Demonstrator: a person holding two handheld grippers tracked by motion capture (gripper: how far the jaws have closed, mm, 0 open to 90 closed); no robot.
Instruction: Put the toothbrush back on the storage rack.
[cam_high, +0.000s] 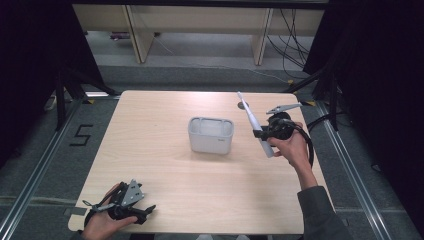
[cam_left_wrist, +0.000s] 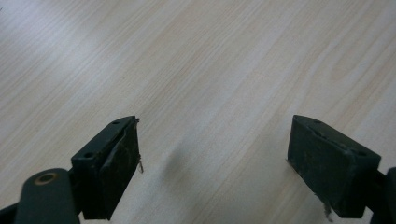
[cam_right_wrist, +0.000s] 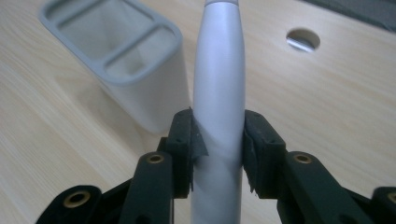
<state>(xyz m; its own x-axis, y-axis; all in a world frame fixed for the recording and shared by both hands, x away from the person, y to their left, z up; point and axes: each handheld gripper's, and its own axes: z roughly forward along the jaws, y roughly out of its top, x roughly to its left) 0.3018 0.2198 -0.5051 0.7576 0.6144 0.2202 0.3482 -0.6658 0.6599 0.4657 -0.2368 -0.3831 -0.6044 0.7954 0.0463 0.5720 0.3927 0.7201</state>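
My right gripper (cam_high: 261, 133) (cam_right_wrist: 218, 144) is shut on a long white electric toothbrush (cam_high: 254, 122) (cam_right_wrist: 219, 88), its pads pressed on the thick handle. The toothbrush slants up and to the left above the table, its thin head end the highest part. It hangs just right of a grey-white holder (cam_high: 211, 135) (cam_right_wrist: 112, 51) with divided compartments, standing upright at the middle of the table. My left gripper (cam_high: 145, 212) (cam_left_wrist: 212, 161) rests open at the table's near left corner, with bare wood between its jaws.
The light wooden table (cam_high: 165, 170) has a round cable hole (cam_high: 243, 105) (cam_right_wrist: 303, 39) near its far edge, behind the toothbrush. Grey floor, desk legs and cables lie beyond the table. Black frames stand at both sides.
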